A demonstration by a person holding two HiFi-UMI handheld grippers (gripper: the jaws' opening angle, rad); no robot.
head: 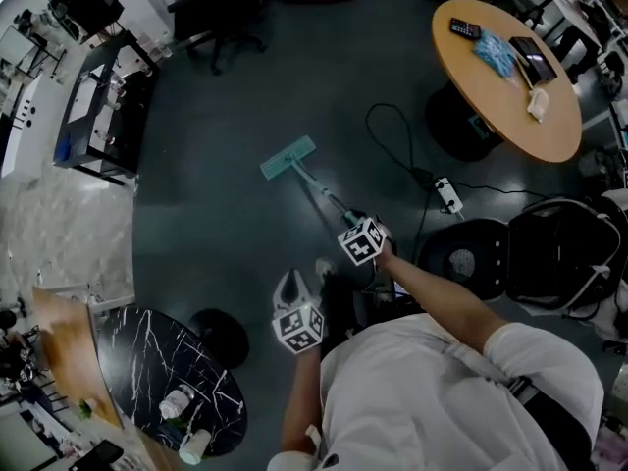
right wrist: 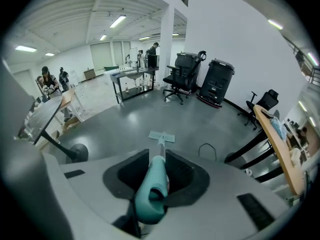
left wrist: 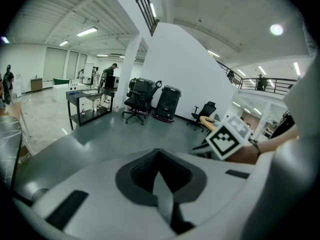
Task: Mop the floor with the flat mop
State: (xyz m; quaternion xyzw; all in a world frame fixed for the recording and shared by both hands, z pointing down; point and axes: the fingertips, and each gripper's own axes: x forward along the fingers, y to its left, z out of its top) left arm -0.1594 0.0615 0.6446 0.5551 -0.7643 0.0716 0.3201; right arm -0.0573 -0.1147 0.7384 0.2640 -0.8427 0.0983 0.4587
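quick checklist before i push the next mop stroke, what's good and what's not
1. Right gripper grip: ok, jaws closed on the teal end of the mop handle.
2. Mop head flat on the floor: ok, it lies ahead of the person.
3. Left gripper helping: not ok, jaws together on nothing, off the handle.
4. Trip or snag hazards: not ok, a loose cable and power strip lie on the floor to the right of the mop head.
5. Pad wet enough: cannot tell.
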